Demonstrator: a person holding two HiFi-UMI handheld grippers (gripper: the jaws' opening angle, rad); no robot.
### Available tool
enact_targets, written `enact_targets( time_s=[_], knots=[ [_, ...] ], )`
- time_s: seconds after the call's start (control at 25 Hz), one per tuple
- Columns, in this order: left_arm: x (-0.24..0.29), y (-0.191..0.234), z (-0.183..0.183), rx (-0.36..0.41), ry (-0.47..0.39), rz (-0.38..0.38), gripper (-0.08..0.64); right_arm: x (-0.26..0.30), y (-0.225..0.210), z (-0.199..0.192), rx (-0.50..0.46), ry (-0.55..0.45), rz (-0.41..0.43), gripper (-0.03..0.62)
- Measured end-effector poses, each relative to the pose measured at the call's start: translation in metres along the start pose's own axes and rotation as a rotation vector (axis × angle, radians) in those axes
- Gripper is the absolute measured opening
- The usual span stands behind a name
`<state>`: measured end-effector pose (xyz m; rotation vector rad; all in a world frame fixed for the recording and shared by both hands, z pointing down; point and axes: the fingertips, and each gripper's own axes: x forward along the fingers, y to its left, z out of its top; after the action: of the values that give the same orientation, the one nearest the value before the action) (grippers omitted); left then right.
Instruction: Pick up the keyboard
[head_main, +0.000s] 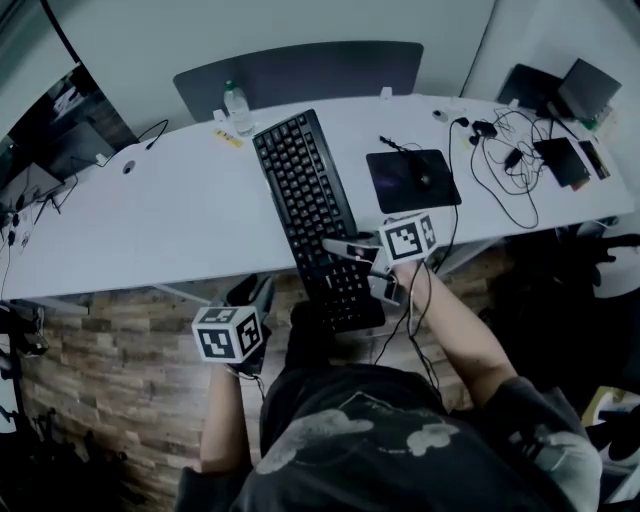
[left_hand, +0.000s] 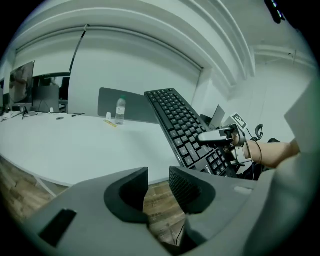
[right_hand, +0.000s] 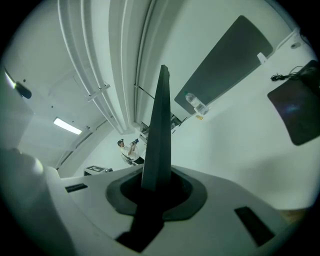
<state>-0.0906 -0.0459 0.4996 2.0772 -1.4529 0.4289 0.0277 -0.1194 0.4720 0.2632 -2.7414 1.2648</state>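
A black keyboard (head_main: 310, 210) hangs tilted over the front edge of the white table (head_main: 150, 220), its far end above the tabletop. My right gripper (head_main: 360, 268) is shut on its near right edge, one finger on the keys and one below. In the right gripper view the keyboard (right_hand: 159, 135) stands edge-on between the jaws of that gripper (right_hand: 157, 187). My left gripper (head_main: 250, 292) hovers off the table over the wooden floor, left of the keyboard's near end, touching nothing. In its own view the left gripper (left_hand: 157, 180) shows a narrow empty gap, with the keyboard (left_hand: 182, 125) and right gripper (left_hand: 220, 142) ahead to the right.
A water bottle (head_main: 237, 108) stands at the table's back edge before a dark panel (head_main: 300, 75). A black mouse pad (head_main: 412, 180) with a mouse lies right of the keyboard. Tangled cables (head_main: 510, 160) and dark devices (head_main: 565, 160) fill the right end. A monitor (left_hand: 22, 85) stands far left.
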Motion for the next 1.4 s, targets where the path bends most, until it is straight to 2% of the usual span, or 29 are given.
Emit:
enact_targets(
  time_s=[0.12,0.28,0.44,0.64,0.76,0.96,1.2,1.4],
  knots=[
    [-0.012,-0.022,-0.015,0.006,-0.001,0.005,0.127,-0.016,0.015,-0.018,-0.003,-0.033,0.013,0.066],
    [-0.031,-0.044,-0.037,0.011,-0.011,0.033,0.116,-0.036,0.025,-0.048,0.046,-0.085,-0.011,0.067],
    [-0.05,-0.046,-0.045,0.025,-0.062,0.105,0.075,-0.044,0.036,-0.067,0.05,-0.114,0.019,0.067],
    [-0.065,-0.041,-0.044,0.027,-0.108,0.153,0.009,-0.049,0.043,-0.08,0.039,-0.138,-0.005,0.067],
    [-0.064,-0.04,-0.044,0.017,-0.114,0.129,0.003,-0.052,0.042,-0.083,0.054,-0.141,-0.039,0.067],
    [-0.075,-0.044,-0.059,0.02,-0.12,0.075,0.003,-0.053,0.057,-0.094,0.018,-0.158,-0.061,0.067],
    [-0.111,-0.033,-0.085,0.001,-0.117,0.047,0.003,-0.054,0.088,-0.13,0.03,-0.19,-0.124,0.067],
    [-0.143,-0.035,-0.112,0.004,-0.109,0.017,0.003,-0.06,0.12,-0.169,0.049,-0.218,-0.135,0.067]
  ],
)
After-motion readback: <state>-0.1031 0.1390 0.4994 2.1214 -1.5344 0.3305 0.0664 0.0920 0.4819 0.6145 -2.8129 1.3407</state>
